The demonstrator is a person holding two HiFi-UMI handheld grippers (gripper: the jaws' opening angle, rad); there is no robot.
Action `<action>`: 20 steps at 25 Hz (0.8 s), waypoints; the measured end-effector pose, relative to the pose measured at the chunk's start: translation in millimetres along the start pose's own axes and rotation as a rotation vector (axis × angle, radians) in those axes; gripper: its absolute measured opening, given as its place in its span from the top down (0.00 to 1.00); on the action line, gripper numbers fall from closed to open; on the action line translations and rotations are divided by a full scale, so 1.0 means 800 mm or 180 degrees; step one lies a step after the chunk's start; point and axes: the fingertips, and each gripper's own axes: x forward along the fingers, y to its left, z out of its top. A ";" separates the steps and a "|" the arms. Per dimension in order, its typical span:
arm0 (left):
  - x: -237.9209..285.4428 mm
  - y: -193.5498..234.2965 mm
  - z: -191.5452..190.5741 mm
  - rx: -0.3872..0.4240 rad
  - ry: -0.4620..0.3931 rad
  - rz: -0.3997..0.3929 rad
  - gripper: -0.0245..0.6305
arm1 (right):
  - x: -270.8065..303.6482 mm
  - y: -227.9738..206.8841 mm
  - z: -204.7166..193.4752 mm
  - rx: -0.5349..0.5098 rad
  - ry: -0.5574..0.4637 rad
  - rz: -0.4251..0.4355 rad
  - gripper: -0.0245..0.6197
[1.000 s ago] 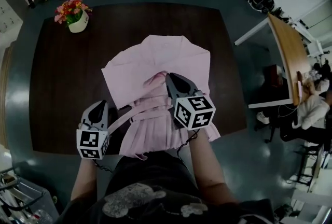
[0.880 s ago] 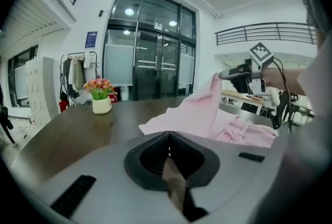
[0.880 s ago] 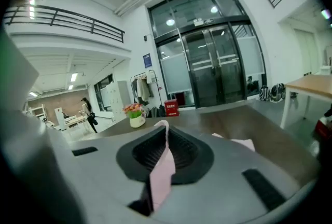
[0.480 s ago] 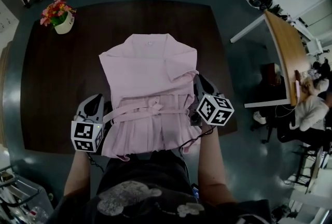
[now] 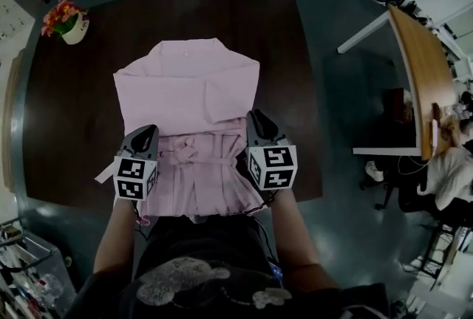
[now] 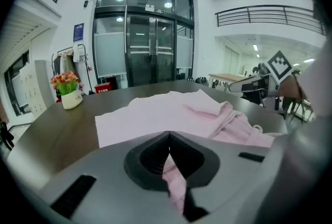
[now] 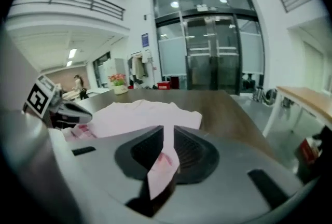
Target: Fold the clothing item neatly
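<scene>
In the head view, a pale pink cloth garment with a tied waist sash [image 5: 188, 88] lies spread on the dark brown wooden bench [image 5: 74, 111]. Its collar is at the far side and its pleated hem hangs over the near edge. The left hand-held gripper [image 5: 148, 131] and the right hand-held gripper [image 5: 253, 118] sit at its left and right waist edges. A small white pot of flowers [image 5: 66, 21] stands near the far left corner. In the left gripper view, the jaws are clenched on a pinch of the pink fabric. In the right gripper view, the jaws have just been easing apart slightly, with a fold of fabric between them, seemingly gripped.
</scene>
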 end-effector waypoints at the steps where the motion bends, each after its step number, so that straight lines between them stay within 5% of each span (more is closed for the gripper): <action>1: 0.009 -0.010 -0.001 -0.0011 0.0049 0.0016 0.95 | 0.009 0.019 0.004 -0.0218 0.0020 0.0198 0.89; 4: 0.030 -0.026 -0.005 -0.0058 0.0146 0.0068 0.95 | 0.035 0.089 -0.004 -0.0750 0.0220 0.0796 0.74; 6: 0.040 -0.031 -0.006 -0.0060 0.0185 0.0096 0.95 | 0.051 0.121 -0.022 -0.1146 0.0440 0.0926 0.72; 9: 0.048 -0.032 -0.009 -0.0104 0.0231 0.0147 0.95 | 0.071 0.120 -0.037 -0.1382 0.0574 0.0652 0.75; 11: 0.049 -0.029 -0.012 -0.0166 0.0244 0.0198 0.95 | 0.079 0.092 -0.025 -0.1227 0.0476 0.0333 0.95; 20: 0.054 -0.028 -0.019 -0.0196 0.0266 0.0278 0.95 | 0.090 -0.049 -0.001 -0.0974 0.0219 -0.0459 0.95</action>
